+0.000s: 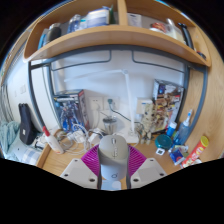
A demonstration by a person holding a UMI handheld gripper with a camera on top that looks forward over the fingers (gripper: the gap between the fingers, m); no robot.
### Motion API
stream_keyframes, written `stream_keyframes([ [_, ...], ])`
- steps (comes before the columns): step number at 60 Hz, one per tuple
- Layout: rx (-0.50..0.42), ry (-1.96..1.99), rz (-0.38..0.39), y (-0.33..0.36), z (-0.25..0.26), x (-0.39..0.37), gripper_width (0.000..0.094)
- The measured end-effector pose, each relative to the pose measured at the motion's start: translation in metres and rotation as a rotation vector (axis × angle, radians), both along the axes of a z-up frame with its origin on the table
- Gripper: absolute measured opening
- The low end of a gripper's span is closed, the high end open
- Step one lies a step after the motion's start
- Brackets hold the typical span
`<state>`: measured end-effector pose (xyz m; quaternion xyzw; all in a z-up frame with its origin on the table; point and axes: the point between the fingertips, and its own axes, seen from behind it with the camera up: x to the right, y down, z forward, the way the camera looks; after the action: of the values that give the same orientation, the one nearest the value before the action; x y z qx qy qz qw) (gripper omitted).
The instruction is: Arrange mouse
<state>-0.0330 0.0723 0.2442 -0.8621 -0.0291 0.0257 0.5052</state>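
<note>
One mouse (114, 150) between the tongs (113, 163), long axis running straight ahead along the fingers; pink pads (92, 159) apparently clamped on its flanks above the tabletop (62, 160).

Grey mouse (113, 150); magenta pads (92, 160) on fingers; light brown wooden desk (62, 160); white wall (120, 75).

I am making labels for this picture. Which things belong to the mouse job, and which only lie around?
Belongs to the job:
- grey computer mouse, between the pink pads
- tongs, closed on the mouse

Only lying around:
- wooden desk
- wooden shelf overhead
- blue bottle
- small clutter by the wall, too small to name
</note>
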Motion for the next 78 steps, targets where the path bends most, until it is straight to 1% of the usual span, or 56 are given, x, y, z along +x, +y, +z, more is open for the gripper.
stream_keyframes([
  [4,-0.016,-0.002,0.025,-0.001,-0.005,-0.025,0.0330],
  [8,-0.056,0.000,0.038,-0.003,-0.029,-0.048,0.0329],
  [13,-0.150,0.007,0.040,-0.012,-0.077,-0.068,0.0329],
  [20,-0.261,-0.031,0.051,-0.032,-0.155,-0.082,0.0328],
  [24,-0.340,-0.037,0.056,-0.050,-0.195,-0.085,0.0328],
  [28,-0.393,-0.035,0.058,-0.065,-0.223,-0.089,0.0331],
  [34,-0.472,-0.056,0.079,-0.090,-0.258,-0.089,0.0330],
  [35,-0.488,-0.054,0.077,-0.095,-0.262,-0.088,0.0353],
  [37,-0.454,-0.050,0.075,-0.090,-0.259,-0.088,0.0349],
  [38,-0.463,-0.054,0.076,-0.092,-0.261,-0.087,0.0379],
  [39,-0.468,-0.054,0.076,-0.094,-0.261,-0.087,0.0370],
  [42,-0.476,-0.049,0.069,-0.094,-0.261,-0.087,0.0388],
  [48,-0.508,-0.026,0.044,-0.097,-0.263,-0.088,0.0464],
  [51,-0.531,-0.029,0.046,-0.099,-0.266,-0.088,0.0501],
  [53,-0.533,-0.037,0.052,-0.099,-0.264,-0.089,0.0561],
  [55,-0.543,-0.047,0.043,-0.101,-0.263,-0.087,0.0686],
  [56,-0.544,-0.050,0.040,-0.102,-0.261,-0.087,0.0768],
  [57,-0.542,-0.050,0.040,-0.102,-0.258,-0.087,0.0807],
  [58,-0.537,-0.049,0.039,-0.101,-0.255,-0.088,0.0810],
  [60,-0.518,-0.048,0.036,-0.099,-0.244,-0.089,0.0856],
  [67,-0.439,-0.040,0.037,-0.090,-0.185,-0.096,0.0854],
  [73,-0.348,-0.041,0.034,-0.084,-0.123,-0.097,0.0860],
  [78,-0.257,-0.045,0.013,-0.078,-0.073,-0.093,0.0869],
])
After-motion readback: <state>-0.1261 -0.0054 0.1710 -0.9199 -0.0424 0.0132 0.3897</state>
